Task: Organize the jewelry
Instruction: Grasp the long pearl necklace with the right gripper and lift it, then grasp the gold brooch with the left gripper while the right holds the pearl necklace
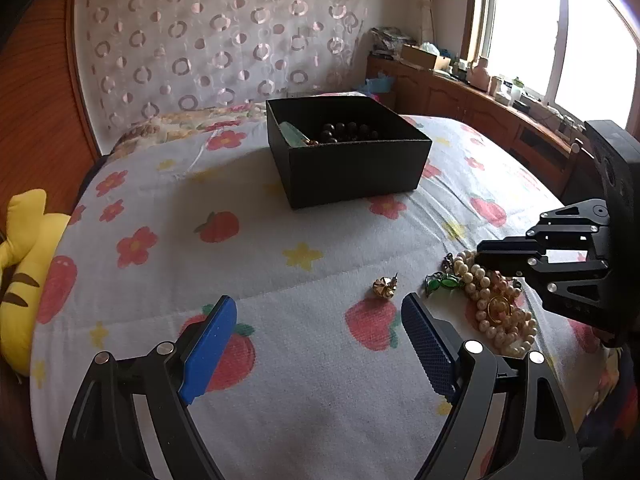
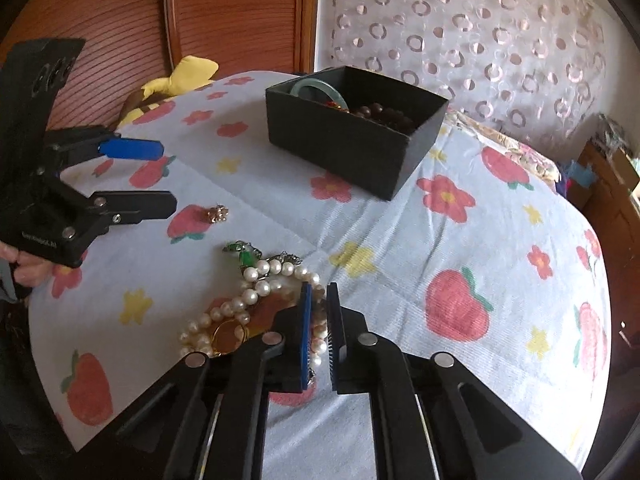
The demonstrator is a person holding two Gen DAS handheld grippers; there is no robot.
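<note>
Our right tongs [image 2: 318,300], nearly closed, straddle the pearl necklace [image 2: 240,304]; our left tongs [image 1: 316,320] gape wide, empty, earring [image 1: 384,287] at one o'clock.

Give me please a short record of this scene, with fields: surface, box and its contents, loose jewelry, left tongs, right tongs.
surface: bed cover with strawberry and flower print
box: black box, open, no lid seen
box contents: green bangle, dark beads
loose jewelry: pearl necklace in a pile with a gold ring and a green pendant; gold earring apart
left tongs: open, holding nothing
right tongs: nearly closed over the pearls, grip unclear
</note>
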